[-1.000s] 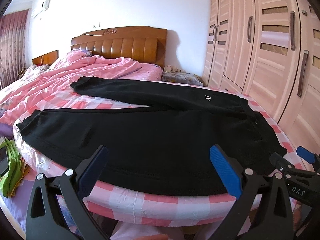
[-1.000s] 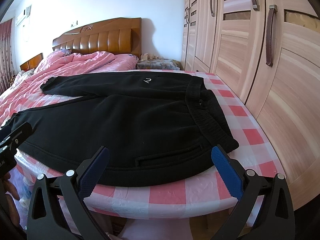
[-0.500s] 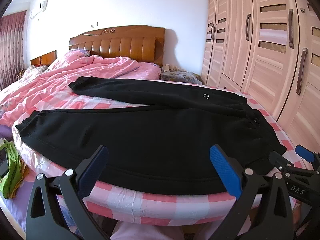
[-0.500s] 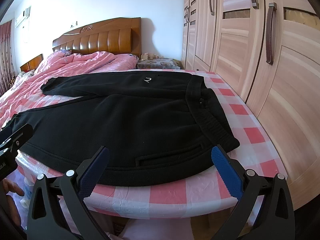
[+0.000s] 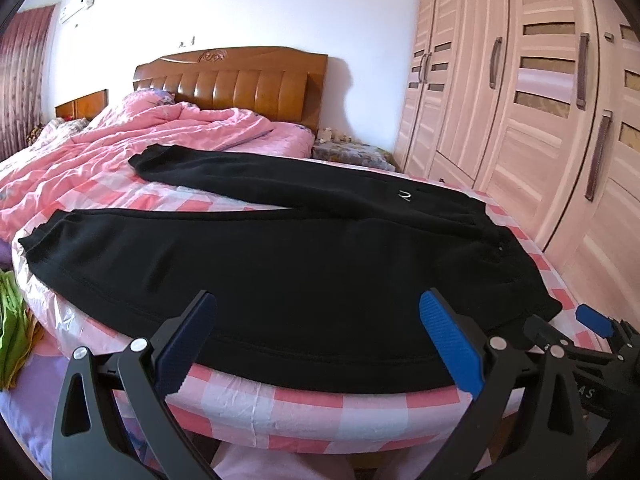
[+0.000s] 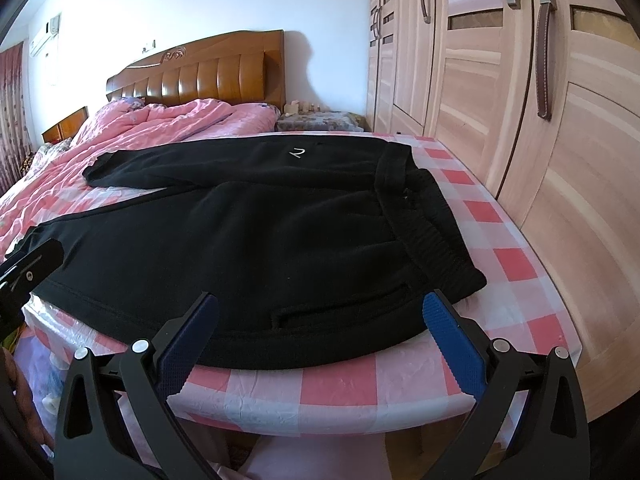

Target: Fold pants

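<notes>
While unfolded: black fleece pants (image 5: 288,264) lie flat on pink checked bed (image 5: 304,404), legs apart.
Left tool (image 5: 316,344): wide open, empty, near hem edge.
Right tool (image 6: 320,340): wide open, empty, near waistband.
Progress: no fold made; all remains.

One pair of black pants (image 5: 304,264) lies on one bed (image 5: 304,404), its two legs pointing toward 9 o'clock. Two grippers: the left (image 5: 316,344) and the right (image 6: 320,340), each with two blue pads. One pink quilt (image 5: 132,140) at 10 o'clock, one headboard (image 5: 236,88) at 11, one wardrobe (image 5: 520,120) at 2. One air conditioner (image 5: 78,4) hangs high at 10.
</notes>
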### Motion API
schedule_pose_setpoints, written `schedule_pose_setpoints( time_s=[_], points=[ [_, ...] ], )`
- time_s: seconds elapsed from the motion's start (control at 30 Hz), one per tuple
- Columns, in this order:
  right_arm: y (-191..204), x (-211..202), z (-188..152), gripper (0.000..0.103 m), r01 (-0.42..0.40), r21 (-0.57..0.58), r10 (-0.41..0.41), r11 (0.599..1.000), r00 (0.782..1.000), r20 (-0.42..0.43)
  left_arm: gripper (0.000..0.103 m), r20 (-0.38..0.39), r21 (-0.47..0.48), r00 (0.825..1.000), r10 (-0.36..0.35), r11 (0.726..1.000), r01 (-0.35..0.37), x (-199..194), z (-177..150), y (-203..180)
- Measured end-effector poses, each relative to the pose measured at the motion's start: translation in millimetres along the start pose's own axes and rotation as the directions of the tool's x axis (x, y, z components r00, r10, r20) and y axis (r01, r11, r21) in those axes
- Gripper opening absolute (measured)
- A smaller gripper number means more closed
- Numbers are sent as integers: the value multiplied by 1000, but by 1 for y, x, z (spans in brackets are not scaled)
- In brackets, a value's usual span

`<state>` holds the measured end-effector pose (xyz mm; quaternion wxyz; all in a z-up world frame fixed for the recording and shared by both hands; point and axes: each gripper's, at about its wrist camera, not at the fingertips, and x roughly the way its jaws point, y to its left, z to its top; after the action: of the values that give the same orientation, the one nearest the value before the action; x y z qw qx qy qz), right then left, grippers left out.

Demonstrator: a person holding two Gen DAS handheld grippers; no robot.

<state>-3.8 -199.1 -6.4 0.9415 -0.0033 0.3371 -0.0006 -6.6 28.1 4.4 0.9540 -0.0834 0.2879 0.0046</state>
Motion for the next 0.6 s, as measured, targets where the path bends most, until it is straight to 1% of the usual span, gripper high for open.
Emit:
schedule_pose_setpoints(
  time_s=[0.07, 0.13, 0.2, 0.23, 0.3, 0.33, 0.4, 0.43, 0.47, 0.53, 0.57, 0.6],
  points=[
    [-3, 6, 1, 99, -5, 3, 5, 1000, 1000, -5, 102, -17, -3, 1000, 8, 1000, -8, 5, -1, -1],
    [-6, 14, 3, 99, -8, 4, 8, 1000, 1000, -14, 102, -44, 13, 999, 18, 1000, -17, 14, -3, -4],
    [-10, 27, 8, 99, -30, -3, 29, 1000, 999, -35, 102, -62, 39, 998, 24, 999, -22, 22, -5, -6],
    [-14, 35, 14, 99, -34, -5, 34, 999, 998, -46, 102, -67, 54, 998, 22, 998, -18, 27, -6, -7],
    [-21, 47, 26, 99, -43, -15, 43, 999, 998, -49, 102, -96, 115, 995, -3, 993, 14, 44, -1, -12],
    [-25, 55, 37, 99, -55, -28, 54, 998, 997, -50, 102, -149, 155, 989, -21, 987, 45, 59, 7, -16],
    [-34, 70, 61, 99, -95, -31, 93, 995, 994, -57, 102, -212, 190, 977, -36, 979, 77, 84, 25, -23],
    [-38, 77, 73, 99, -112, -28, 110, 993, 992, -59, 102, -227, 201, 973, -37, 976, 84, 95, 36, -26],
    [-42, 85, 86, 99, -122, -28, 120, 992, 991, -61, 102, -226, 215, 974, -33, 973, 83, 106, 49, -28],
    [-49, 110, 120, 99, -123, -52, 119, 991, 990, -79, 102, -225, 251, 974, -8, 966, 66, 128, 75, -32],
    [-52, 122, 134, 99, -122, -70, 116, 990, 990, -84, 102, -242, 274, 970, 2, 959, 67, 147, 94, -34],
    [-56, 141, 154, 99, -118, -97, 110, 988, 990, -86, 102, -264, 279, 965, 3, 957, 73, 162, 106, -35]
  ],
)
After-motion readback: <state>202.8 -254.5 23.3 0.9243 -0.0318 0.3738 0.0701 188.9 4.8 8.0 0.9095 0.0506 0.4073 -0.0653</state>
